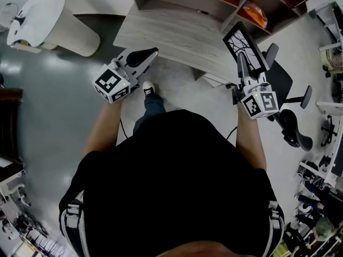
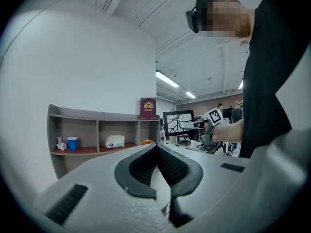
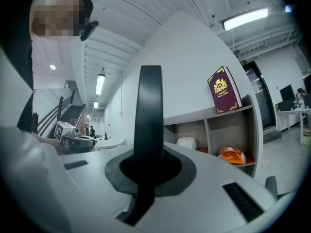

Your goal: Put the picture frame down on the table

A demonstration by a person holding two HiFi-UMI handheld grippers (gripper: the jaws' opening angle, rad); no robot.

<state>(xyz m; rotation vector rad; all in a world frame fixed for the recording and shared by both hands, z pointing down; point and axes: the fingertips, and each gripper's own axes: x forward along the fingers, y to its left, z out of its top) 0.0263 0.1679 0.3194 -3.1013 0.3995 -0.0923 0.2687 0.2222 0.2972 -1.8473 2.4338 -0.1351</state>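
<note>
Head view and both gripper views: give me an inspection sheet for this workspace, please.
Surface: grey wood table; the frame is not on it yet.
Job's things: picture frame, held off the table near its right end.
Clutter: shelf unit holds a blue cup, white bundle and orange item; maroon book on top.
Grippers: left gripper shut, empty; right gripper shut on the picture frame.
Cables: thin lead by the left forearm.
Surroundings: black office chair, white rounded fixture, grey floor.

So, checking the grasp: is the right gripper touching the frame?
Touching: the right gripper is clamped on the frame, whose dark edge stands between its jaws in the right gripper view.
</note>
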